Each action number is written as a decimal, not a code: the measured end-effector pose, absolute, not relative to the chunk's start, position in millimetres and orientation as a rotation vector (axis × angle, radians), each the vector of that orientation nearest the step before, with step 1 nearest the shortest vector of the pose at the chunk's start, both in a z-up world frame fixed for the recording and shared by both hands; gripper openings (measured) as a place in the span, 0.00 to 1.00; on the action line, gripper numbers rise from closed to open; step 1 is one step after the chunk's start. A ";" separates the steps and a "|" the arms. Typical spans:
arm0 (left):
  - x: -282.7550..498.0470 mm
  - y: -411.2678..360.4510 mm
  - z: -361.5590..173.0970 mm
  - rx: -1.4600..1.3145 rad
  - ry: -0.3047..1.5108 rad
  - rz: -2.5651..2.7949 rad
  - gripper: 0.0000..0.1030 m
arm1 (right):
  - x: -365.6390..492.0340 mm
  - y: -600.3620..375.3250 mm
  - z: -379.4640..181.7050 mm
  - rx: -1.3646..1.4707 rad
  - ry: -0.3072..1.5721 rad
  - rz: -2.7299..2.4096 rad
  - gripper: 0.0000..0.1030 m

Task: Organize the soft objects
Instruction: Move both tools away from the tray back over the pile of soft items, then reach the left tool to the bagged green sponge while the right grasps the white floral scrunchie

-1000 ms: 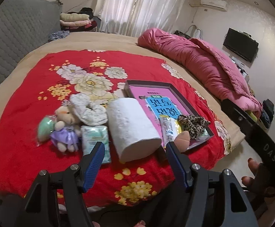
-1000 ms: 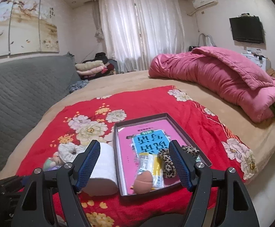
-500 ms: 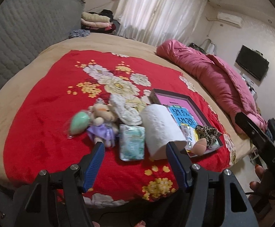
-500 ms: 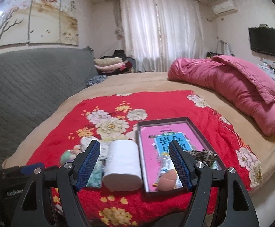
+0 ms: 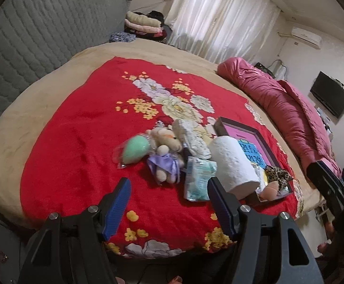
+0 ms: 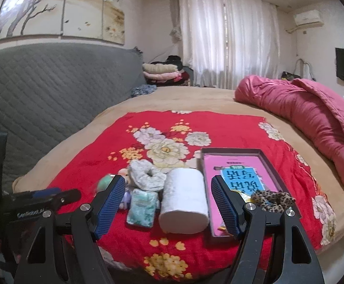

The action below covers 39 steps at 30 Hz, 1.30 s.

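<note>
- Left wrist view: the left gripper [image 5: 169, 201] stands wide open at bottom centre, holding nothing; no writing is readable; the toilet roll [image 5: 233, 163] lies right of centre on the red blanket [image 5: 77, 146], with bare blanket at left
- Right wrist view: the right gripper [image 6: 168, 203] is wide open and empty; the tray [image 6: 265, 157] sits lower right, near the bed edge; its pink card's print cannot be read

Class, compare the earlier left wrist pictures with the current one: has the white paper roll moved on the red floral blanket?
No. The white paper roll lies beside the dark tray as before; only the camera view has shifted.
</note>
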<state>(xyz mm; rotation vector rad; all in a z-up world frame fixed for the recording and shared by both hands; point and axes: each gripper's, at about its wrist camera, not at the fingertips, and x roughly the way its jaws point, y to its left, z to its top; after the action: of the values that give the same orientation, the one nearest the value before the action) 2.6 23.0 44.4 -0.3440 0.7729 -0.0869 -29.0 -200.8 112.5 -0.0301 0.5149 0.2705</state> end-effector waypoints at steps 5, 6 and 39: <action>6.4 27.1 37.9 -0.353 0.787 -0.079 0.64 | -26.5 -181.5 103.7 -0.061 0.533 0.315 0.74; 7.5 27.4 36.6 -0.351 0.790 -0.079 0.64 | -25.8 -178.7 101.7 -0.065 0.538 0.323 0.74; 102.9 75.4 -25.4 -0.463 0.846 -0.027 0.64 | 35.4 -146.0 38.8 -0.136 0.689 0.381 0.74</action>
<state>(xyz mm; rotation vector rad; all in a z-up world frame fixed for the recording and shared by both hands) 102.9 75.4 -25.4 -0.4630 0.8465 -0.0266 35.4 -146.0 38.8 -0.1360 0.6892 0.3808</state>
